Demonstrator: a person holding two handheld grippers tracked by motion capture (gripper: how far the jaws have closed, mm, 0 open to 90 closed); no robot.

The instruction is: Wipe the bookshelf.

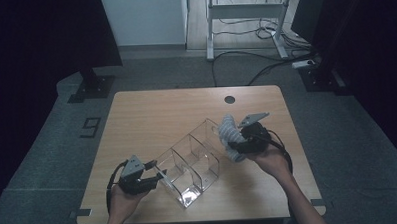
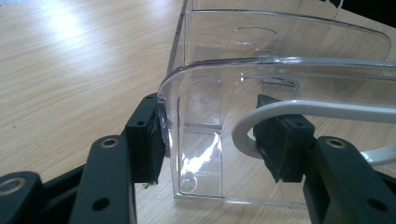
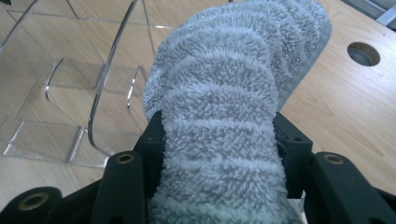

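Observation:
A clear plastic organizer (image 1: 193,157) with several open compartments lies diagonally on the wooden table (image 1: 156,108). My left gripper (image 1: 156,177) is shut on its near left end. In the left gripper view one pad sits against the outer clear wall (image 2: 173,107) and the other (image 2: 280,140) on the far side, behind a white cable loop (image 2: 252,116). My right gripper (image 1: 236,140) is shut on a fluffy grey-and-white striped sock (image 1: 230,133), held above the organizer's far right end. In the right gripper view the sock (image 3: 219,93) bulges up between the jaws, with the organizer (image 3: 70,93) to its left.
A round cable hole (image 1: 229,99) (image 3: 363,53) sits near the table's far edge. Bare wood lies along the table's far and left parts. A dark stand base (image 1: 93,85) and a white desk frame (image 1: 243,20) with floor cables stand beyond the table.

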